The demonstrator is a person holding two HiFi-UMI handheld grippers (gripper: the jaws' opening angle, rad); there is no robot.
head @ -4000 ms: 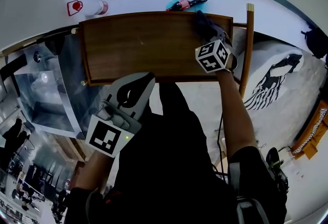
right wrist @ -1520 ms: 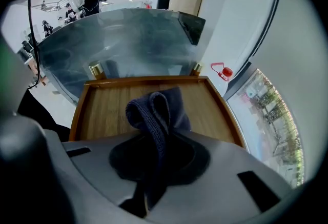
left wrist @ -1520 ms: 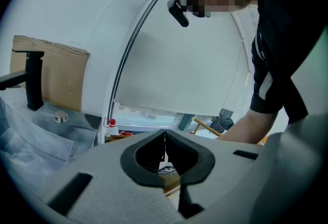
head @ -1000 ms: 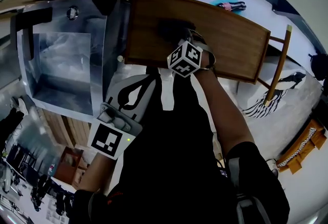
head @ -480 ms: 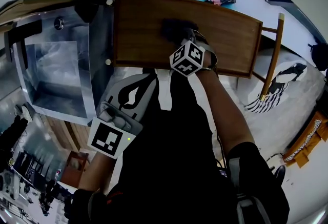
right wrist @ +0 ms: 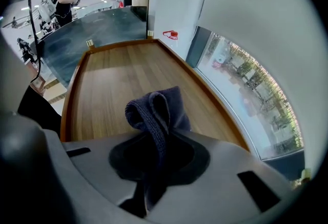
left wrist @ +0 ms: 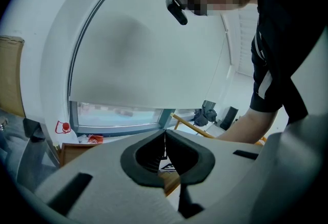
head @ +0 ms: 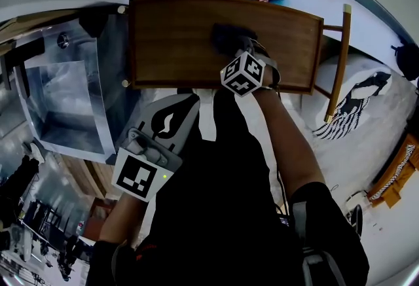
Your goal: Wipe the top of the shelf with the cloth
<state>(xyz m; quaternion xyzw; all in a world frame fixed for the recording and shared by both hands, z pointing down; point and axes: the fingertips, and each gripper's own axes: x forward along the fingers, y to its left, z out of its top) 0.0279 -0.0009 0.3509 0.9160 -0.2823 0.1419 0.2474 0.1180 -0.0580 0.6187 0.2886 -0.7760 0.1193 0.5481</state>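
Right now my right claw (right wrist: 156, 138) is pinching the cloth (right wrist: 154, 107), a dark knitted bundle. It bulges up between the jaws and droops forward onto the wooden top of the shelf (right wrist: 118, 77). In the head view the cloth lies about the middle of that top, with bare wood to either side of it.

I judge the cloth light, soft and limp. It will fold and bunch rather than keep a flat face, and the knit should drag on the wood, not skate. The best hold looks like the one I have, a gathered fold deep in the jaws with a loose wad hanging below. That way the wad meets the wood and the hard jaw tips do not. I would press only gently. A raised lip (right wrist: 69, 97) runs round the edge, and the wad may catch or pile up against it.

My left claw (left wrist: 165, 146) is pressed together on nothing and held low by my body, away from the shelf.
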